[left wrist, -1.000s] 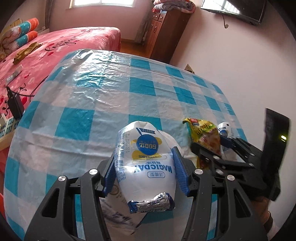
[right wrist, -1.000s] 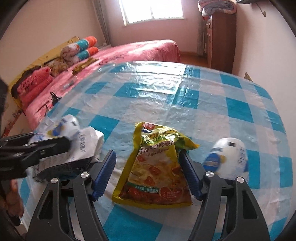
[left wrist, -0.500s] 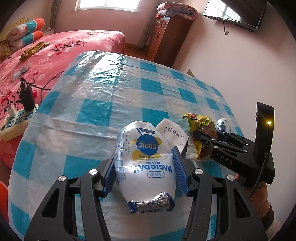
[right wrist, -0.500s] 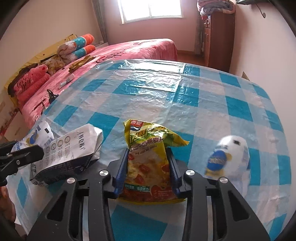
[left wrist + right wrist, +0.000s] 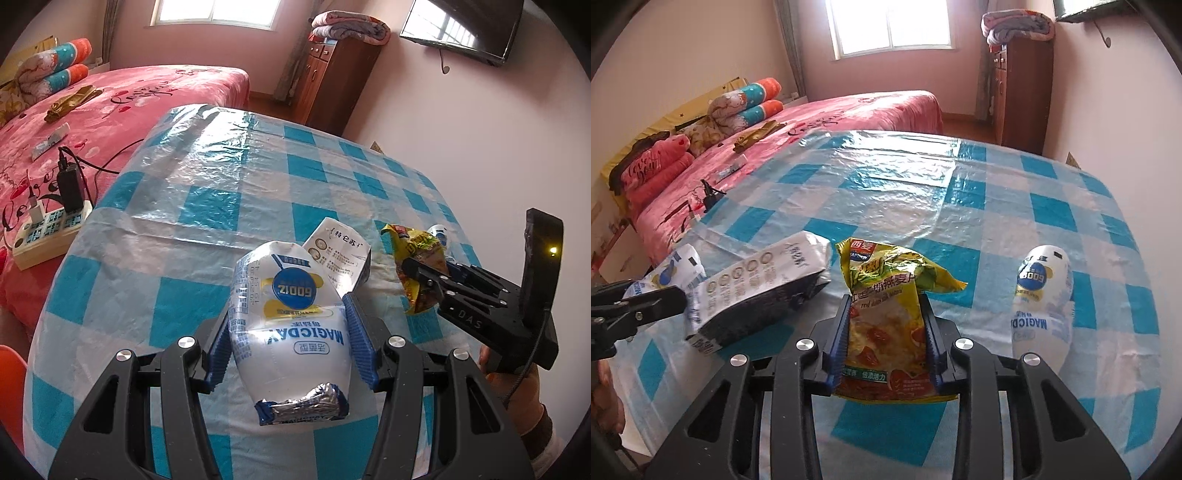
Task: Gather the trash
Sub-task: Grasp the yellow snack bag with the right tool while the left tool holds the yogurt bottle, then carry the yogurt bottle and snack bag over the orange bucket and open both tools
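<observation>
Right gripper [image 5: 884, 332] closing on yellow oatmeal packet [image 5: 886, 325], lifting it above checkered tablecloth [image 5: 960, 221]; dark-and-white pouch [image 5: 757, 291] newly uncovered beside it.

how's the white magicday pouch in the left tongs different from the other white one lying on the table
The held pouch is clamped between the left tongs, off the cloth; the second pouch lies loose on the checked tablecloth, touched by neither tongs. The held one shows a crimped foil end toward the camera; the other's end is hidden. Both share white-and-blue MAGICDAY printing.
</observation>
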Motion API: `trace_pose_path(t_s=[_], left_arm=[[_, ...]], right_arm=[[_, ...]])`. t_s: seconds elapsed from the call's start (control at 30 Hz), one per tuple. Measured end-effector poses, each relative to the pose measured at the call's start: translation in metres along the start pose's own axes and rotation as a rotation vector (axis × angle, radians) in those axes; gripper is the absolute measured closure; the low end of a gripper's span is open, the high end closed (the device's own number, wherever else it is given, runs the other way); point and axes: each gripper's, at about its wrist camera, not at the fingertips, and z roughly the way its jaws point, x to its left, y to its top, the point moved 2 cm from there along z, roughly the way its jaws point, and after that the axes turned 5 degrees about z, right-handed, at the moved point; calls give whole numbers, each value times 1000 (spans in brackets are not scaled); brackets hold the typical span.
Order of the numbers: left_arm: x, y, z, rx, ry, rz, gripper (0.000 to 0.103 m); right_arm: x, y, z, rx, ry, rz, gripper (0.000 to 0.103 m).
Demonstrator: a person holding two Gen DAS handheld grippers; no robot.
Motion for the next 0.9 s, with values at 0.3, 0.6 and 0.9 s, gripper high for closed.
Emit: trace_pose_path(t_s=[0.3,0.6,0.9], left_arm=[[9,-16,-23,-24,0,2,46],[28,-40,-45,-36,15,-20,46],[64,-62,-73,-61,80,-72,46]], right_arm=[[25,-8,-29,-28,2,-31,67],[62,-20,-44,-19,46,-66,68],[112,-30,-49,0,106,-139,68]])
